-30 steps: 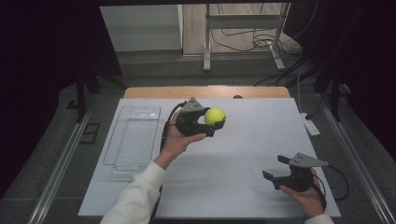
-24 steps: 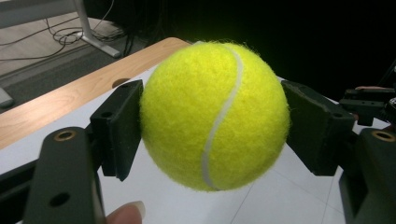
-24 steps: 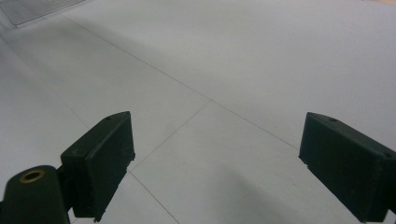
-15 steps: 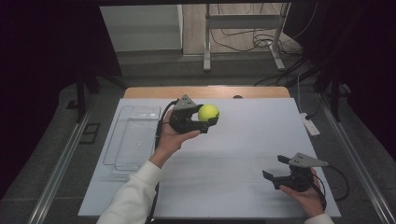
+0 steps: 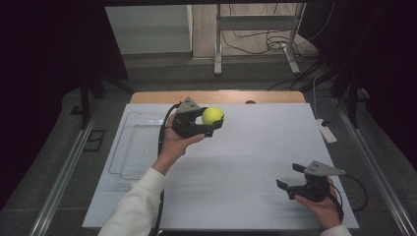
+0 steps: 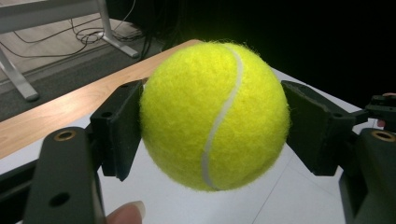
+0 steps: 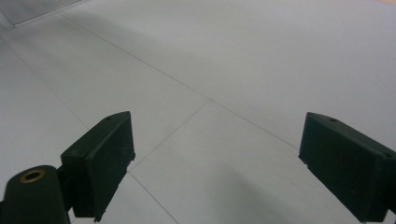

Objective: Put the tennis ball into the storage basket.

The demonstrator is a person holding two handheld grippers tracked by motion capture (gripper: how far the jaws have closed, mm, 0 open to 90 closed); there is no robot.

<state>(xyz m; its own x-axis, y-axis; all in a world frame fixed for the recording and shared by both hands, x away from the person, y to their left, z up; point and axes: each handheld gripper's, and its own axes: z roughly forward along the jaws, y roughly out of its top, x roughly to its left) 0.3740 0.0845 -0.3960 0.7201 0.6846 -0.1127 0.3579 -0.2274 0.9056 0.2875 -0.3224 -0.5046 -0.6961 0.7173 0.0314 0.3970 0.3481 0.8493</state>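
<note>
A person's left gripper (image 5: 210, 123) clamps a yellow tennis ball (image 5: 213, 116) above the far half of the white table (image 5: 255, 162), at about 11 o'clock from the table's centre. In the left gripper view the two black jaws press the ball (image 6: 214, 114) from either side at its widest part, a grip that looks chosen to keep the round, fuzzy thing from rolling out; the white seam runs down its face and a fingertip (image 6: 125, 213) shows at the bottom edge. The ball hangs clear of the surface, touching nothing but the jaws.

A clear tray (image 5: 140, 142) lies flat at the table's 9 o'clock, just left of the raised hand (image 5: 174, 145), empty as far as can be seen; it is likely where the ball is bound, given how near the gripper carries it.

The right gripper (image 5: 290, 177) rests low at 4 o'clock, well apart from the ball. Its jaws stand wide open over bare table (image 7: 196, 70) with nothing between them, apparently parked while the left hand does the work.
</note>
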